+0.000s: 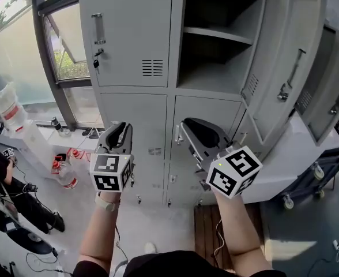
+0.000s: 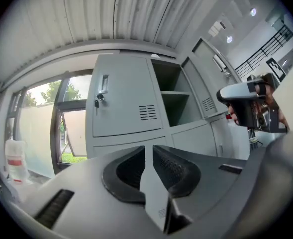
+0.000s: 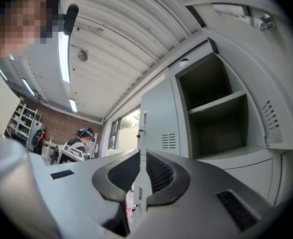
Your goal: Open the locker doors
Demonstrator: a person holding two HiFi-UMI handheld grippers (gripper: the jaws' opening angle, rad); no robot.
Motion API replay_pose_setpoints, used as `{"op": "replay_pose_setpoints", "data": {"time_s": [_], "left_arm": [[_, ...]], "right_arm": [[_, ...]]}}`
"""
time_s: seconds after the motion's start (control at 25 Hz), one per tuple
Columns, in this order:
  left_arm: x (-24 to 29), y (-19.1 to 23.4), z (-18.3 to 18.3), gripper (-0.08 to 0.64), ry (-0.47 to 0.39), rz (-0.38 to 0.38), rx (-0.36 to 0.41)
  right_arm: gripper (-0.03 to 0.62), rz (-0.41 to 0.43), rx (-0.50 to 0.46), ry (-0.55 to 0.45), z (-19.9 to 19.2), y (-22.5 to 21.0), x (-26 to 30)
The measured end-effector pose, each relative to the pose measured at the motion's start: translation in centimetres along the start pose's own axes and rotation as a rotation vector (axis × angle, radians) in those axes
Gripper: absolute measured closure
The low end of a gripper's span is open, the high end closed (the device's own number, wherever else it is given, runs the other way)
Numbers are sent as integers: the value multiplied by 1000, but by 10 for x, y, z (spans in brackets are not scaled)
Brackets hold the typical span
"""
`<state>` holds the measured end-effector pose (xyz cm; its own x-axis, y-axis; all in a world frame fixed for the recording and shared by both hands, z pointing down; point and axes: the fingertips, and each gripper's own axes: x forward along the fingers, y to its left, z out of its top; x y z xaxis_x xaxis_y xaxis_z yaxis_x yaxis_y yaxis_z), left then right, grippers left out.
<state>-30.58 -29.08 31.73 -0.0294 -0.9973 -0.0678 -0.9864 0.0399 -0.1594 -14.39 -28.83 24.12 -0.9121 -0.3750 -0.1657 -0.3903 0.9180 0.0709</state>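
Two hand-held tools hover level before the grey lockers. The left gripper (image 2: 149, 153) and right gripper (image 3: 142, 158) are both empty, jaws a slit apart. The open door (image 1: 290, 68) hangs wide, and the keyed upper-left door (image 1: 132, 33), still closed, looks the likely next target.

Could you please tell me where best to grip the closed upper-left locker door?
Take the upright handle near the left edge of the door, above the key, from straight in front, jaws set level across it: it is a slim vertical bar, probably opposite the hinges.
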Motion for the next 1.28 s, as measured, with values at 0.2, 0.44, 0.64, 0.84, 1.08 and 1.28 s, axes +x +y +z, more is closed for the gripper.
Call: {"op": "replay_pose_setpoints", "data": {"time_s": [0.2, 0.44, 0.64, 0.84, 1.08, 1.28], "left_arm": [[10, 69, 48, 479, -67, 108, 2], [29, 129, 117, 408, -143, 192, 33], [54, 161, 171, 356, -197, 247, 76], [77, 195, 208, 315, -200, 308, 99], [107, 218, 223, 273, -163, 309, 82], [122, 229, 231, 258, -145, 343, 123]], "right_arm": [[529, 6, 36, 26, -19, 7, 41], [529, 22, 78, 51, -43, 21, 82], [529, 15, 113, 52, -50, 22, 104], [529, -6, 123, 46, -54, 14, 113], [529, -49, 135, 41, -57, -2, 111], [529, -64, 136, 46, -63, -11, 112]]}}
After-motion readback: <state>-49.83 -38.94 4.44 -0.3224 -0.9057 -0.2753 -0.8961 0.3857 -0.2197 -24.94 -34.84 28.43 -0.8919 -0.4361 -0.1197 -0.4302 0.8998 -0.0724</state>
